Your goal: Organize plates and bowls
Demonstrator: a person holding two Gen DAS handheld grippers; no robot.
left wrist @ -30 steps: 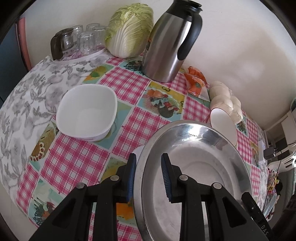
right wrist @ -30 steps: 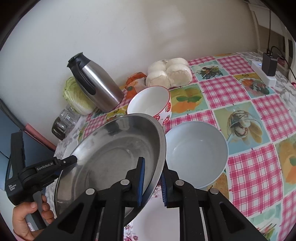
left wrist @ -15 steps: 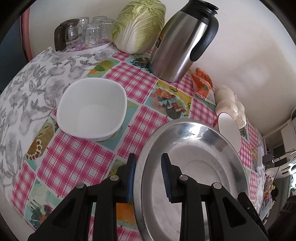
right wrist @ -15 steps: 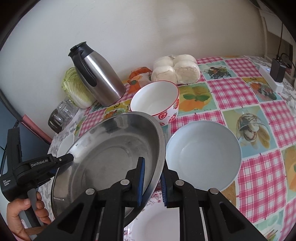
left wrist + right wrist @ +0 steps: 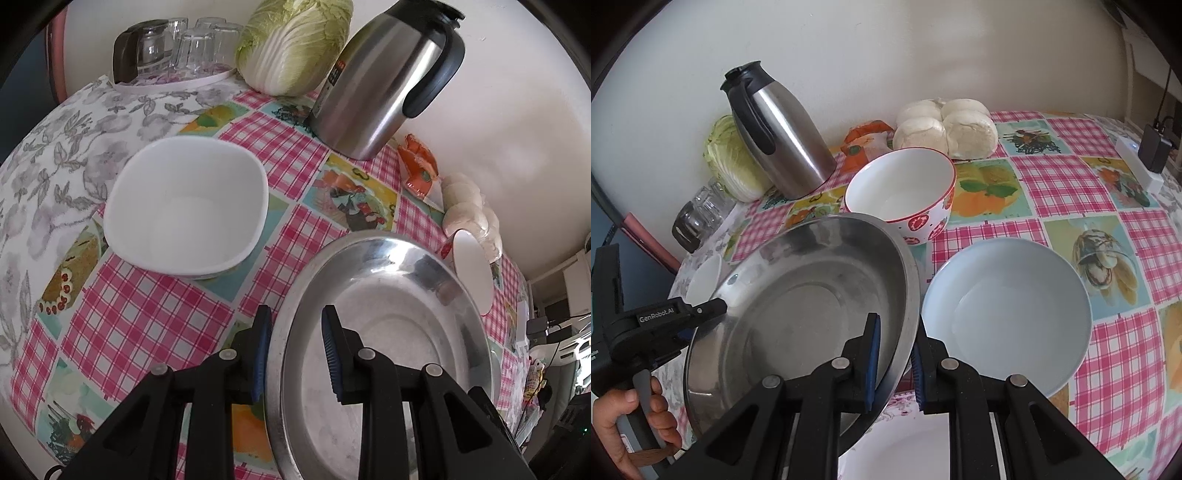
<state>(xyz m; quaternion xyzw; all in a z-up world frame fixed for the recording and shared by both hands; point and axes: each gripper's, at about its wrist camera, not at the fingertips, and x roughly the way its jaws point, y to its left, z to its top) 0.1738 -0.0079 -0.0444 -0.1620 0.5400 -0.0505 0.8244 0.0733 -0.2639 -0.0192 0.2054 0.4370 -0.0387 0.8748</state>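
Both grippers hold one large steel plate (image 5: pixel 388 332) by opposite rims, above the table. My left gripper (image 5: pixel 295 350) is shut on its near rim in the left wrist view. My right gripper (image 5: pixel 894 365) is shut on the plate's right rim (image 5: pixel 812 314); the left gripper also shows there at the far rim (image 5: pixel 665 325). A white square bowl (image 5: pixel 184 210) sits left of the plate. A white bowl with red tomato print (image 5: pixel 901 192) and a pale blue bowl (image 5: pixel 1008 314) sit on the checked cloth. A white plate (image 5: pixel 905 450) lies under my right gripper.
A steel thermos jug (image 5: pixel 376 81) (image 5: pixel 775 136), a cabbage (image 5: pixel 291 44), a tray of glasses (image 5: pixel 177 48), an orange packet (image 5: pixel 417 166) and a bag of buns (image 5: pixel 945 129) line the wall. A power strip (image 5: pixel 1137 162) lies at the far right.
Both grippers and the steel plate have shifted toward the wall and jug; the white square bowl and tomato bowl appear closer. The grips are unchanged.
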